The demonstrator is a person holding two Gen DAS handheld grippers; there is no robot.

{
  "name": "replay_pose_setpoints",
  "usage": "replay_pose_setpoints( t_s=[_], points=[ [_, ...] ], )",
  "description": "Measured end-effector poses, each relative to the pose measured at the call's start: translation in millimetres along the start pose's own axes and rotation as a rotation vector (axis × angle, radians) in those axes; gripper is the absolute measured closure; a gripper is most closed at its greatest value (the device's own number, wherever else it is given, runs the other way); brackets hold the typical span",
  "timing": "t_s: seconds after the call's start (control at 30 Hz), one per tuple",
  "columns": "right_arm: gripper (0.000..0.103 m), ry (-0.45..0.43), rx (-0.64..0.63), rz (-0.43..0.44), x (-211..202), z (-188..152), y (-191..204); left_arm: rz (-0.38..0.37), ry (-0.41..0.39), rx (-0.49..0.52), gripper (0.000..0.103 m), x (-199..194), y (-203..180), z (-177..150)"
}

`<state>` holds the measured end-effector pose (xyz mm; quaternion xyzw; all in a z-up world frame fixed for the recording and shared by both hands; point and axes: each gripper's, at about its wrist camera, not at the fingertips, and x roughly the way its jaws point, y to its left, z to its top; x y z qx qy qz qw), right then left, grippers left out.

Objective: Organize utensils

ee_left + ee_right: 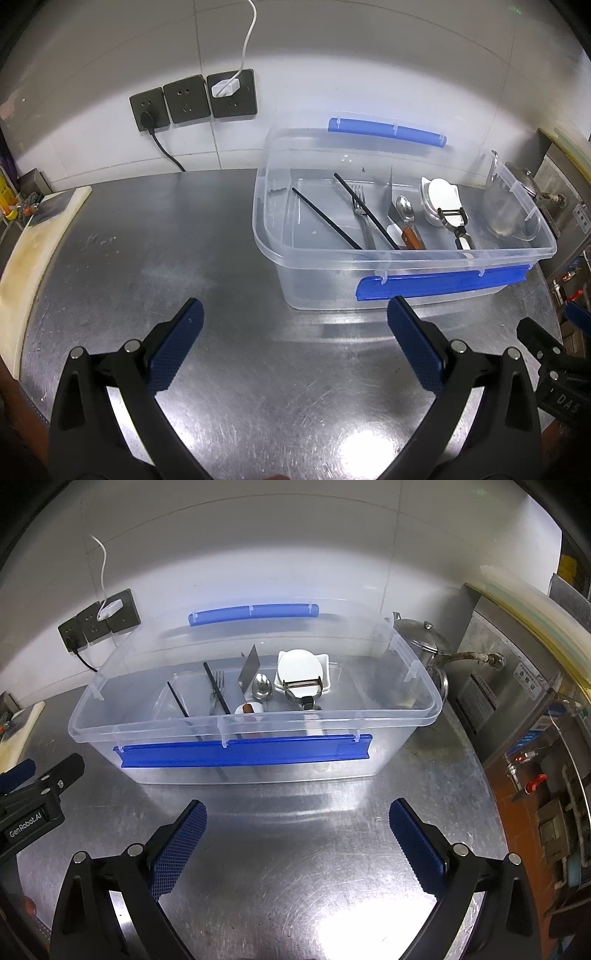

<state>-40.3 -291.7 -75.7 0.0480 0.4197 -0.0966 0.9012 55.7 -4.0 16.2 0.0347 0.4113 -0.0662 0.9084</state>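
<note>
Steel tabletop point(295, 867) fills the near ground, scratched and glaring under the light. Over it hover both tools: the left gripper point(295, 321) and the right gripper point(297, 819), each with its jaws spread wide and nothing between the blue pads. From the right wrist view the left gripper's black body shows at the near left edge.

Just beyond the fingertips sits a clear plastic bin point(258, 720) with blue latch handles on its near and far long sides. The utensils all lie inside it. Toward the left lie two black chopsticks point(327, 218), apart from each other, one crossing a metal fork point(360, 210). Right of these come a metal scraper blade point(390, 195) with a brown wooden handle, a metal spoon point(405, 207), then white dishes point(301, 670) stacked together with a peeler point(303, 688) resting on them.

Beyond the bin's right end stands a metal kettle point(421, 637). At the far left, a pale cutting board point(26, 254) lies along the table edge. Dark wall sockets point(194, 99) on the white tiled wall hold a black plug and a white charger.
</note>
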Motion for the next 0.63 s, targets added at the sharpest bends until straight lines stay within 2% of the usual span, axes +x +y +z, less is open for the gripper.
replay_pose_setpoints(
  t_s=[0.63],
  points=[
    [0.005,0.013,-0.008,0.012,1.1,-4.4,3.3,-0.003,-0.002,0.018,0.007,-0.6,-4.4,-1.1]
  ],
)
